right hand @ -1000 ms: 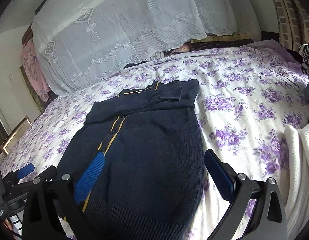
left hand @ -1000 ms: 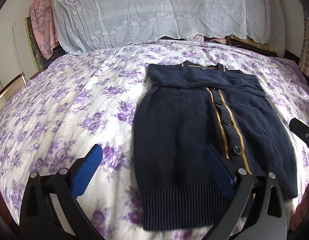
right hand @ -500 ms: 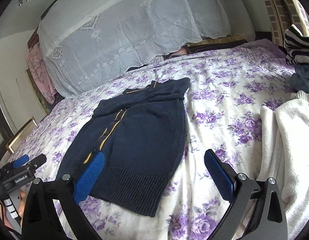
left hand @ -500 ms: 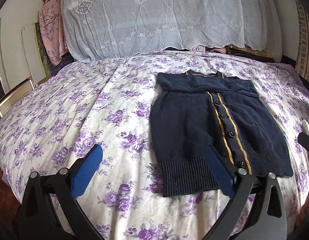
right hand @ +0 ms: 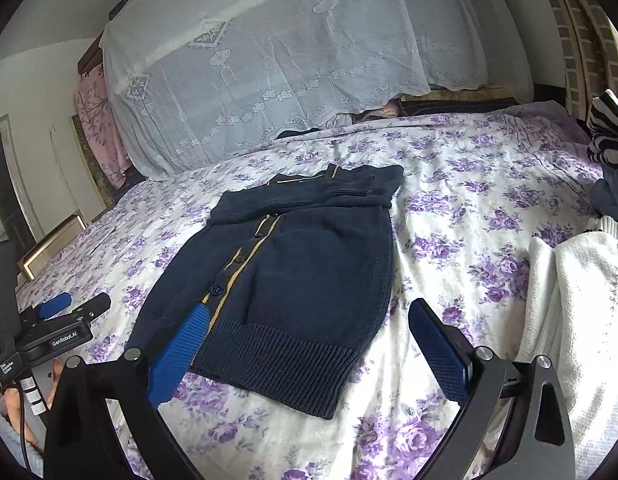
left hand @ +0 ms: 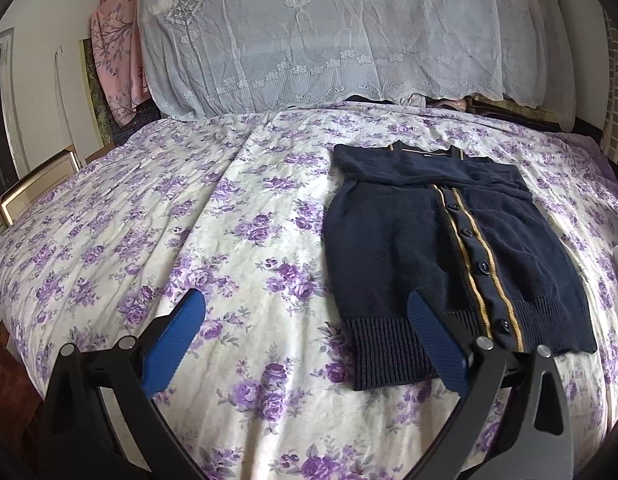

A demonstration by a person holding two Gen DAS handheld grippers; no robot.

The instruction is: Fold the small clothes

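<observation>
cardigan (left hand: pixel 441 256) lies on the bedspread (left hand: pixel 189 240), towel (right hand: pixel 577 300) to its right.

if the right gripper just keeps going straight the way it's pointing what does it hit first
Most likely the navy cardigan, near its ribbed hem. The right gripper is open and empty, and the hem's right part lies between its fingers in that view. Depth is unclear, so it might meet the floral bedsheet just beside it.

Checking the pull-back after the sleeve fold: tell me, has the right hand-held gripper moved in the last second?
Yes. The right hand-held gripper has drawn back from the navy cardigan: its ribbed hem, cut off before, now shows whole.
</observation>
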